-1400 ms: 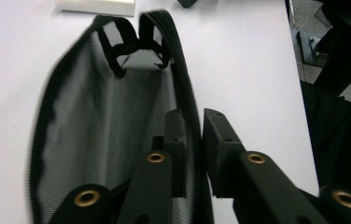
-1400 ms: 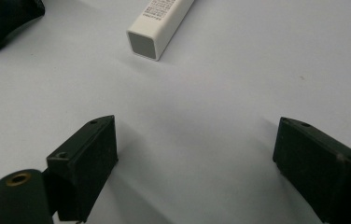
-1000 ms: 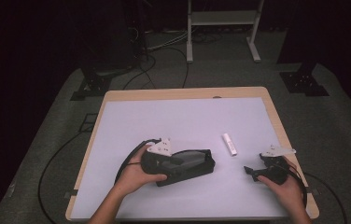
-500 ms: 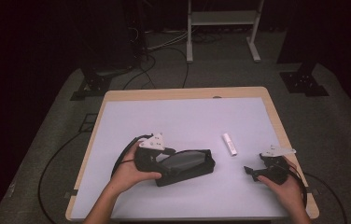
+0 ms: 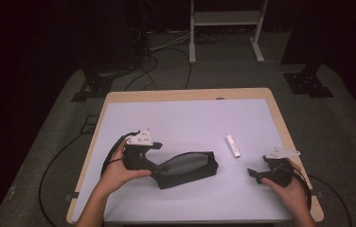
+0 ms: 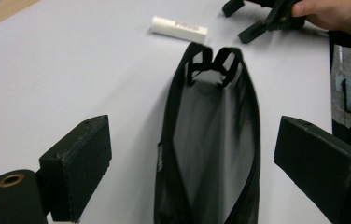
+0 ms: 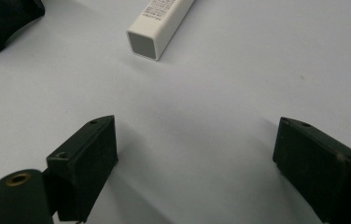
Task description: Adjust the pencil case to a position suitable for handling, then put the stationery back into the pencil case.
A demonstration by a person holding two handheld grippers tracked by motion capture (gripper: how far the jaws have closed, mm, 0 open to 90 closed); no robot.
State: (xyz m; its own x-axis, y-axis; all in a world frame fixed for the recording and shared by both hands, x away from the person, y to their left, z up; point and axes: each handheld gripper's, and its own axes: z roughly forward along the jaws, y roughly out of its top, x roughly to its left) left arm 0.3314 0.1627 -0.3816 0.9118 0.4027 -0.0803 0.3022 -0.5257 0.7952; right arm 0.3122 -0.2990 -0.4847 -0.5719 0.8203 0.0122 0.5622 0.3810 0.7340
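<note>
The left tongs (image 6: pixel 192 158) have just been opening and stand wide around the black mesh zip pouch (image 6: pixel 211 140), pads clear. The right tongs (image 7: pixel 194 163) gape over bare bench (image 7: pixel 257 60), near the white rectangular tube (image 7: pixel 162 21).

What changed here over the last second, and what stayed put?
The left gripper has just been opening its jaws, letting go of the black mesh pouch and backing off toward the table's left. The pouch, the white tube and the right gripper kept their places.

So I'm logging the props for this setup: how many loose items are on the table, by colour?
Black: 1, the soft black mesh zip pouch
White: 1, the small white rectangular tube
Total: 2
</note>
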